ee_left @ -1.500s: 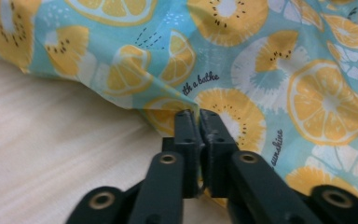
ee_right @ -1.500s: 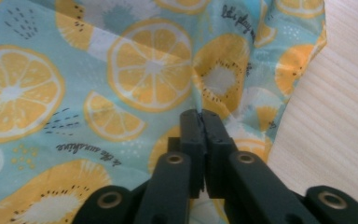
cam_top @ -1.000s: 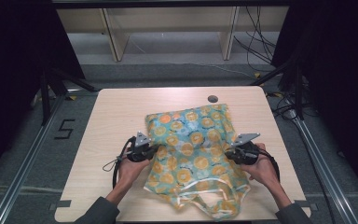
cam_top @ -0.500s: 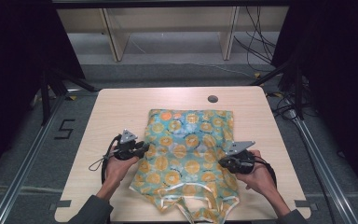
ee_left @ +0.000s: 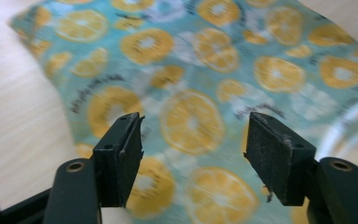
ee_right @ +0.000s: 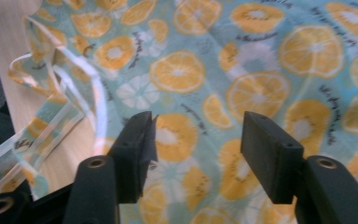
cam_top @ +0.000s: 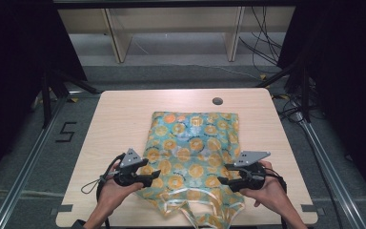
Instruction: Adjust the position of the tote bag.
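An orange-print garment lies flat on the table, straps hanging over its near edge. The left gripper and right gripper flank the garment, fingers apart, gripping nothing.

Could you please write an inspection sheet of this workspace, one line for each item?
Surface: light wooden table, round cable hole near the far edge.
Job's things: teal garment with orange-slice print spread flat; its straps hang over the near edge.
Clutter: nothing seen.
Grippers: left gripper open above the garment's left side; right gripper open above its right side.
Cables: a cable trails from the left gripper; loose cables on the floor beyond.
Surroundings: wooden shelf legs, black curtains, metal rails.
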The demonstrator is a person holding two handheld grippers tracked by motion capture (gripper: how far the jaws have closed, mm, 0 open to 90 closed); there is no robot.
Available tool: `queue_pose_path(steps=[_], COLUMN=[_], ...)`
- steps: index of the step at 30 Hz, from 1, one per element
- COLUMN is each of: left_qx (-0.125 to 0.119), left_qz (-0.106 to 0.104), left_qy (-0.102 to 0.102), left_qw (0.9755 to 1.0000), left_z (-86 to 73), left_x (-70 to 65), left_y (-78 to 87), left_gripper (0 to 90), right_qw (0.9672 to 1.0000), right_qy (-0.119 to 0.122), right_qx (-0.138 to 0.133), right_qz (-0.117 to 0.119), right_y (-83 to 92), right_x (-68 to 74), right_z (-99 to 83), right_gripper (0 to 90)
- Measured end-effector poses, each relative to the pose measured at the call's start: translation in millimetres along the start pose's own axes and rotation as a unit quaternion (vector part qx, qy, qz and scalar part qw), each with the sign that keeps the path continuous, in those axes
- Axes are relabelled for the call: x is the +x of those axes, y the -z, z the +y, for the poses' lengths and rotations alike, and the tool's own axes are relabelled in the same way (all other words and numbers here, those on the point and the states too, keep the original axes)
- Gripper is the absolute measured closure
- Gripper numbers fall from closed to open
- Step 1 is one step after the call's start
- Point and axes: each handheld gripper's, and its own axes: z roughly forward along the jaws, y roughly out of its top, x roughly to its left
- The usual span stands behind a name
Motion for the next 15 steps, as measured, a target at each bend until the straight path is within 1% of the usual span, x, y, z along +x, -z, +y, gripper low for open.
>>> queue_pose_path(steps=[1,2,3,4,5,6,7,8,9,10,11,12,13,14,15], left_qx=[-0.001,-0.006,0.004,0.003,0.003,0.009,0.016,0.016,0.017,0.015,0.021,0.022,0.021,0.022,0.023], left_qz=[-0.007,-0.011,-0.015,-0.013,-0.020,-0.021,-0.029,-0.031,-0.037,-0.038,-0.040,-0.041,-0.043,-0.047,-0.045], left_qy=[0.001,0.008,-0.002,-0.002,0.004,-0.002,-0.005,-0.004,-0.003,-0.001,-0.003,0.000,-0.003,-0.004,-0.004], left_qw=[1.0000,0.9999,0.9999,0.9999,0.9998,0.9997,0.9994,0.9994,0.9992,0.9992,0.9990,0.9989,0.9988,0.9987,0.9987], left_z=[-1.4,-2.4,-3.0,-4.6,-6.0,-7.3,-9.0,-10.4,-12.3,-13.6,-14.5,-15.2,-16.4,-17.2,-17.9], left_x=[-2.5,-5.8,-5.6,-8.4,-10.7,-11.4,-14.0,-16.0,-19.4,-21.7,-21.9,-22.8,-23.5,-23.8,-24.2], left_y=[1.2,1.7,3.5,4.2,3.8,4.2,4.6,4.2,3.9,3.7,4.7,5.1,5.9,5.9,6.0], left_gripper=[33.9,32.3,31.3,30.6,29.4,28.4,27.6,26.1,25.1,24.1,23.0,21.9,21.7,21.6,21.1], right_qw=[1.0000,1.0000,0.9999,0.9999,0.9999,0.9998,0.9998,0.9999,0.9997,0.9994,0.9994,0.9990,0.9993,0.9986,0.9991], right_qy=[0.001,0.004,-0.001,0.007,0.004,0.006,0.009,0.008,0.013,0.014,0.018,0.025,0.023,0.023,0.024], right_qx=[-0.002,0.001,0.006,0.006,0.013,0.015,0.014,0.010,0.018,0.027,0.021,0.027,0.021,0.036,0.025], right_qz=[0.000,0.001,0.009,0.006,0.010,0.011,0.011,0.011,0.014,0.019,0.021,0.024,0.023,0.030,0.025], right_y=[-1.6,-3.4,-4.8,-5.6,-6.8,-8.1,-9.7,-12.8,-12.7,-14.0,-17.2,-17.8,-20.6,-20.1,-23.4], right_x=[1.9,4.6,8.1,8.0,11.0,12.9,14.4,17.5,18.3,20.7,22.3,22.4,24.0,24.8,25.8], right_z=[-0.4,-0.9,-1.4,-1.5,-1.8,-2.1,-2.5,-3.4,-3.2,-3.0,-4.1,-3.6,-4.5,-3.9,-5.0], right_gripper=[42.4,41.3,40.3,39.4,39.1,38.1,37.3,36.9,36.2,34.8,34.4,33.9,32.8,32.4,32.4])
